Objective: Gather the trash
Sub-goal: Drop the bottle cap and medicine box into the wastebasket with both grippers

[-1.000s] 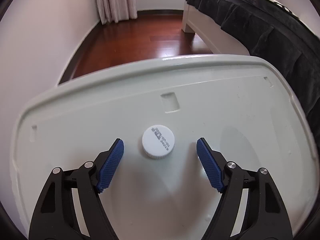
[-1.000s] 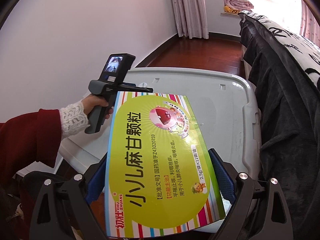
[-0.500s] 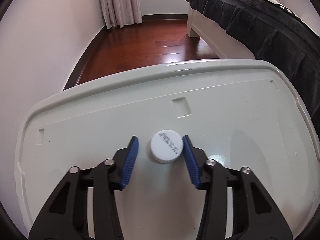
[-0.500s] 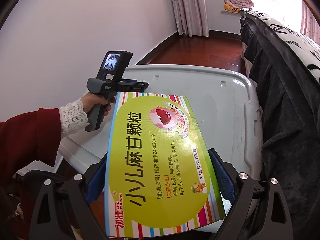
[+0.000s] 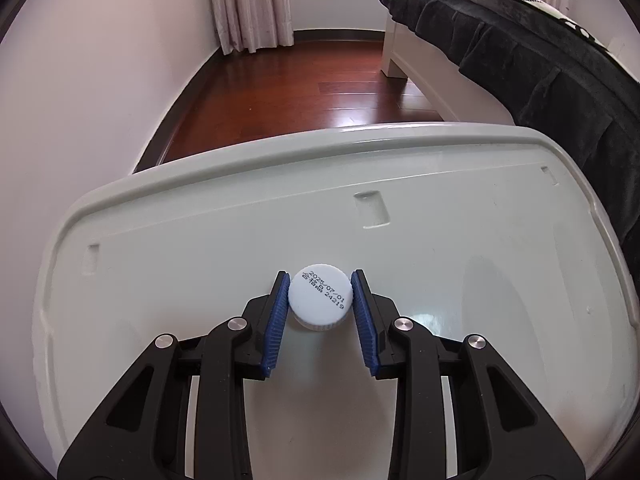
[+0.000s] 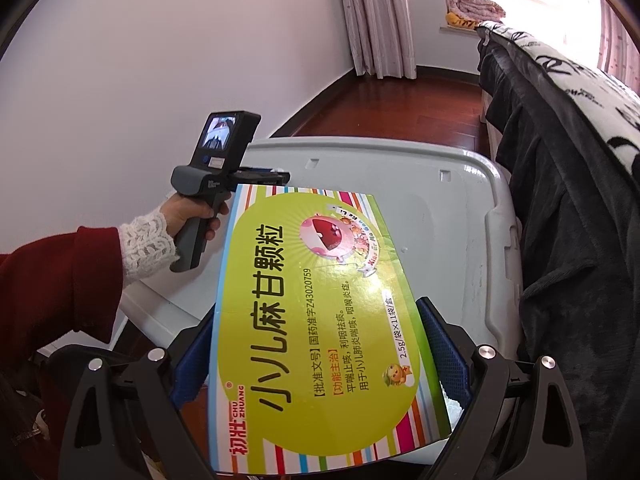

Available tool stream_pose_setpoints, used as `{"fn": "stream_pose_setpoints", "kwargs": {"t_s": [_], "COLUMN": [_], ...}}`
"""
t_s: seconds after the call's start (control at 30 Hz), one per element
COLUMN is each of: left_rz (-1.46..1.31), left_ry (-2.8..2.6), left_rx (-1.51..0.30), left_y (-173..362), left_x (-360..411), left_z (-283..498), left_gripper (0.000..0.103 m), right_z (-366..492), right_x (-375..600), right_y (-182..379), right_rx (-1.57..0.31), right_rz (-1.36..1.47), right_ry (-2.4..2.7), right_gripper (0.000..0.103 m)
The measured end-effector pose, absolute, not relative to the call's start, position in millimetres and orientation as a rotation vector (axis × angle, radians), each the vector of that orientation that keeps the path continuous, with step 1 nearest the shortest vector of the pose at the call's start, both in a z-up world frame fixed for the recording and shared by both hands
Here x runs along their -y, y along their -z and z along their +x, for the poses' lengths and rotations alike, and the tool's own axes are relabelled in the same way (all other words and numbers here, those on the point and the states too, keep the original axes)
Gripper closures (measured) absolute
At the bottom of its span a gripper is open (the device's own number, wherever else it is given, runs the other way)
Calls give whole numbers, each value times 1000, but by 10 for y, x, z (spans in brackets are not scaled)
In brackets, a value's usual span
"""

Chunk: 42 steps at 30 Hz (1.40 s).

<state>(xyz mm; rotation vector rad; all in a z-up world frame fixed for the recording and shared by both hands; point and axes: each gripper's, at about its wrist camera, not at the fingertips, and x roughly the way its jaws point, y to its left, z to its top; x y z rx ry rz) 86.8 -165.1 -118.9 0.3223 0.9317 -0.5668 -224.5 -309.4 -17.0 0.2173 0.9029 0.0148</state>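
On the grey plastic lid [image 5: 440,220] beside the bed, the left gripper [image 5: 320,300] is closing on the white bottle cap [image 5: 321,300], its pads touching both sides. The right gripper [image 6: 320,360] is clamped on the medicine box [image 6: 320,312]. The round cap could slip out if squeezed off-centre.

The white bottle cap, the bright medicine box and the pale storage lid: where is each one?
white bottle cap [image 5: 320,295]: left wrist view, its printed top.
bright medicine box [image 6: 320,320]: right wrist view, its green front face.
pale storage lid [image 5: 460,208]: left wrist view, bare surface beyond the cap.
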Motion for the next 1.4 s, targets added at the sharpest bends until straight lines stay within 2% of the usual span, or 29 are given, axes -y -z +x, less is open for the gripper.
{"fn": "stream_pose_setpoints", "kwargs": {"t_s": [0.17, 0.43, 0.67, 0.83, 1.03, 1.4], "left_rz": [307, 245, 252, 233, 168, 207], "left_ry": [538, 462, 444, 461, 441, 406], "left_rx": [-885, -852, -818, -867, -1032, -1170], "left_y": [765, -146, -493, -373, 177, 741], "left_x": [1430, 770, 334, 136, -27, -40], "left_z": [581, -343, -1272, -1866, -2320, -2581], "left_gripper": [72, 72, 72, 72, 72, 72], "right_z": [-2342, -2747, -3258, -3579, -3904, -3844], "right_x": [2938, 2450, 1941, 1710, 1554, 1374], "right_y": [-67, -539, -706, -563, -190, 513], "right_rx": [-863, -793, -783, -829, -904, -1055], "right_rz": [193, 164, 134, 174, 231, 310], "right_ry": [-28, -56, -53, -53, -11, 19], "right_gripper": [13, 13, 13, 13, 13, 13]}}
